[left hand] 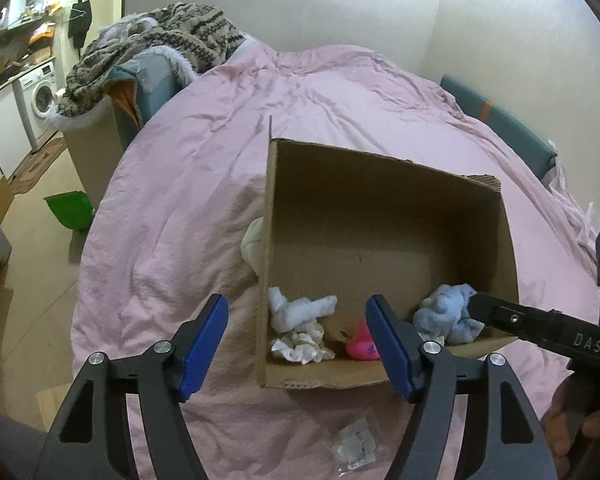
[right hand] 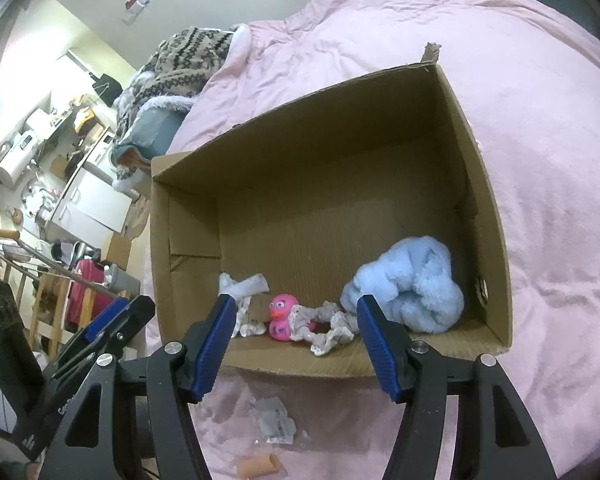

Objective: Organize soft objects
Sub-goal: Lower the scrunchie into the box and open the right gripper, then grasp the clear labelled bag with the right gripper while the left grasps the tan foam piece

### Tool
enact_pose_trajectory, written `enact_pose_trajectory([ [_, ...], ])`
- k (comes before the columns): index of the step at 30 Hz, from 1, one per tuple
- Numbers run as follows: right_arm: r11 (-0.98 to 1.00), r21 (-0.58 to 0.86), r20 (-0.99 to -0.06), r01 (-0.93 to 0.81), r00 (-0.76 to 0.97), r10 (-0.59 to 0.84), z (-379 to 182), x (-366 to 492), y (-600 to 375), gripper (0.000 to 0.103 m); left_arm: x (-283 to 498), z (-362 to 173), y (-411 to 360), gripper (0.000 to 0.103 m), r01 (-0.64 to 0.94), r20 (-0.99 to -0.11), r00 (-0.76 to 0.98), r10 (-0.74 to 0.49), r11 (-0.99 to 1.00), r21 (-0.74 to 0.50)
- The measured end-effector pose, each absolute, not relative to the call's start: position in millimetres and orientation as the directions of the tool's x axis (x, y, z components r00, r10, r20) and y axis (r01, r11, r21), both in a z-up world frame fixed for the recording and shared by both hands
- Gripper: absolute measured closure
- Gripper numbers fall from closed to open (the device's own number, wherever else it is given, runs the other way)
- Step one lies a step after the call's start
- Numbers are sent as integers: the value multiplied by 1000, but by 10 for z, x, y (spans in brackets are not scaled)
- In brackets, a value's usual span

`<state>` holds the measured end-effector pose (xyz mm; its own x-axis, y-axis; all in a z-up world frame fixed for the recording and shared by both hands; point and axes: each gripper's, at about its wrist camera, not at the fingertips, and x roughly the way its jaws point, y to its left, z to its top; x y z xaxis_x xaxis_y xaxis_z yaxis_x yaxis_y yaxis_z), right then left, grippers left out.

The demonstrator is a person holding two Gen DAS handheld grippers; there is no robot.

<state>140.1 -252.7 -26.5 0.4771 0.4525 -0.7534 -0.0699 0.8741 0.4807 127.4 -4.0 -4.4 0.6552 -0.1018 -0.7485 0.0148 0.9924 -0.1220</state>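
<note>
An open cardboard box (left hand: 380, 184) (right hand: 300, 152) lies on a pink bedspread. Inside it are a fluffy light-blue cloth (left hand: 446, 314) (right hand: 406, 292), a pink rubber duck (left hand: 362, 342) (right hand: 282, 316), a white sock (left hand: 300, 308) (right hand: 242, 286) and a lacy grey-white scrunchie (left hand: 300, 348) (right hand: 334, 328). A cream soft item (left hand: 254, 246) lies outside the box's left wall. My left gripper (left hand: 296, 344) is open and empty over the box's near-left corner. My right gripper (right hand: 296, 340) is open and empty at the box's near edge; it also shows in the left wrist view (left hand: 540, 328).
A crumpled clear plastic wrapper (left hand: 354, 444) (right hand: 272, 420) and a small tan tube (right hand: 258, 465) lie on the bedspread (left hand: 180, 200) in front of the box. A patterned blanket (left hand: 156, 44) is heaped at the bed's far left. A green bin (left hand: 70, 210) stands on the floor.
</note>
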Motion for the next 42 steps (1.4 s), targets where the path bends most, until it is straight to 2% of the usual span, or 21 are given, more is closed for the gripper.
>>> enact_pose_trajectory([
  [8,876,473,-747,-95,484,456,-165,1229,-2557,37,1130,-21,132,34,-51,-779,626,-30,996,-79],
  [15,877,473,-756,-90,471,455,-165,1051,-2567,37,903,-16,347,34,-104,-802,596,-41,986,-127],
  [28,891,445,-789,-88,434,436,-254,726,-2483,37,566,-27,305,34,-91,-814,581,-30,991,-101],
  [35,891,450,-808,-54,399,433,-490,651,-2502,37,599,-304,193,34,-74,-875,484,-17,995,-60],
  [42,891,454,-821,-24,376,429,-631,747,-2521,37,637,-851,-181,36,85,-961,237,-141,989,-124],
])
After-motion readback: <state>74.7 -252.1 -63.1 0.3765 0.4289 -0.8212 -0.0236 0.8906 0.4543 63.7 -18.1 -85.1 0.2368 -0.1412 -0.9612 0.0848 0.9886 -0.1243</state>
